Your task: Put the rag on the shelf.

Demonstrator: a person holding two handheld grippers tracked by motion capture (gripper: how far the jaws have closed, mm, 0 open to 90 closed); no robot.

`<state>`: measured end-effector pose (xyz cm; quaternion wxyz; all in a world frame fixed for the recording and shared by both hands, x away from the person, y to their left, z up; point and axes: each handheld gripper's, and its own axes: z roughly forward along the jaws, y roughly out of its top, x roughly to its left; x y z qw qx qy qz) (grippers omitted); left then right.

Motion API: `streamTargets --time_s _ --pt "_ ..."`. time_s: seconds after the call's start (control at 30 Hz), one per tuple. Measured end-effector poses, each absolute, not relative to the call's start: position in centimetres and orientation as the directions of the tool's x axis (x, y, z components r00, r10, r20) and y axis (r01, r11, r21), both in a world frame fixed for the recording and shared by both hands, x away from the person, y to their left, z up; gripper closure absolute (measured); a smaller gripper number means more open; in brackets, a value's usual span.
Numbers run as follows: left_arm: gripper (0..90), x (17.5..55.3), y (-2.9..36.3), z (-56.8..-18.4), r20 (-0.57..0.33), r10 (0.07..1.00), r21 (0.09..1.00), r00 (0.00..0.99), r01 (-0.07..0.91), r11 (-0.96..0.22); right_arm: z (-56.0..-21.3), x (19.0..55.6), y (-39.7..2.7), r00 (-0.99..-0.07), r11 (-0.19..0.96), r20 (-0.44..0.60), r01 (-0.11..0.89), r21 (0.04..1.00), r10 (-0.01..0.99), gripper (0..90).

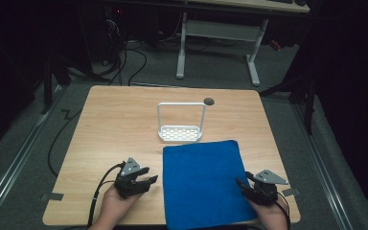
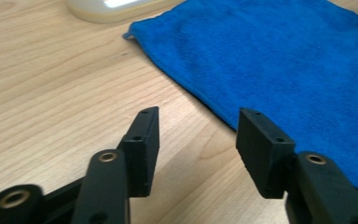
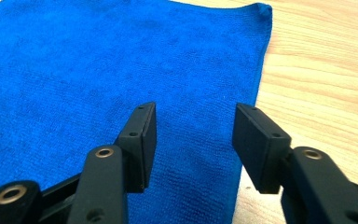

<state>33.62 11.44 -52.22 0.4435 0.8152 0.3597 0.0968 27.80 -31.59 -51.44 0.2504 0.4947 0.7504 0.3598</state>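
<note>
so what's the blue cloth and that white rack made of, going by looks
Blue cloth: soft matte fabric with a fine fuzzy nap, probably microfibre. White rack: smooth rigid white frame and perforated base, likely plastic or coated metal; the look leaves that open.

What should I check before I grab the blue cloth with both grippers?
1. Left gripper jaws open: ok, nothing between them.
2. Right gripper jaws open: ok, nothing between them.
3. Blue terry cloth lying flat on the light wooden table: ok, spread out, near edge at the table's front.
4. Left gripper lined up with the cloth's edge: not ok, it sits over bare wood beside it.
5. Right gripper lined up with the cloth's edge: ok, jaws straddle the right edge.
6. White slotted rack with tall wire handle clear of the cloth: cannot tell, they look very close.
</note>
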Motion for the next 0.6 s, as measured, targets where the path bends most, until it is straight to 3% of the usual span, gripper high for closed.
streamTargets --time_s 0.13,0.3,0.4,0.6 --pt "64.8 33.6 9.2 -52.1 -0.214 0.617 0.786 0.757 0.508 -0.352 -51.3 28.0 -31.8 -0.387 0.249 -0.016 0.563 0.788 0.922 59.1" --pt "79.3 33.0 6.5 -52.2 -0.177 0.559 0.777 0.810 0.464 -0.425 -51.1 28.3 -31.9 -0.383 0.253 -0.022 0.565 0.785 0.924 88.2" --pt "85.0 32.7 5.9 -52.8 -0.141 0.547 0.752 0.825 0.449 -0.482 -51.4 28.9 -31.9 -0.385 0.262 -0.020 0.587 0.766 0.923 90.0" --pt "85.7 32.7 6.2 -53.2 -0.128 0.541 0.748 0.831 0.439 -0.498 -52.1 29.6 -31.7 -0.390 0.293 -0.038 0.619 0.728 0.920 90.0"
